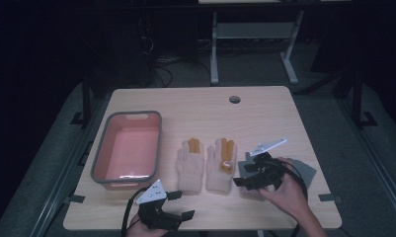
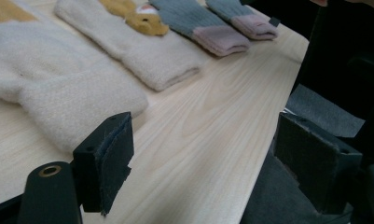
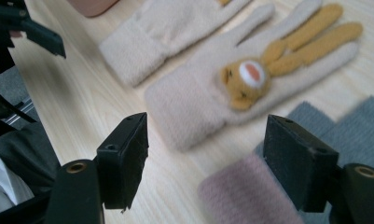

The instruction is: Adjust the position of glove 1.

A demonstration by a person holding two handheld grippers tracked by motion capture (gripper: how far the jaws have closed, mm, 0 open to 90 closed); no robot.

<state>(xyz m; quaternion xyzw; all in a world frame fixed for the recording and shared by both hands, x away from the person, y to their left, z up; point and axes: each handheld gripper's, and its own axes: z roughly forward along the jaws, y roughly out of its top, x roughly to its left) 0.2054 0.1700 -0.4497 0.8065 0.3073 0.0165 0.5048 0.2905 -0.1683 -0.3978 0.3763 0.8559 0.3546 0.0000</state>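
Note:
Two cream gloves with orange fingers lie side by side mid-table: a plain one (image 1: pixel 190 165) and one with an animal face (image 1: pixel 222 165). To their right lies a pair of grey gloves (image 1: pixel 305 171) with pink cuffs. My right gripper (image 1: pixel 242 175) hovers open over the grey gloves' cuffs; in the right gripper view (image 3: pixel 210 154) a pink cuff (image 3: pixel 245 196) sits just below the jaws and the face glove (image 3: pixel 198 98) beyond. Near the front edge, my left gripper (image 1: pixel 181 205) is open and empty. In the left gripper view (image 2: pixel 208 154) it looks past the plain glove's cuff (image 2: pixel 58 98).
A pink basin with a grey rim (image 1: pixel 99 153) stands empty at the table's left. A cable hole (image 1: pixel 234 99) sits near the far edge. Dark floor and another table's legs (image 1: pixel 214 49) lie beyond. Bare wood (image 1: pixel 264 128) stretches behind the gloves.

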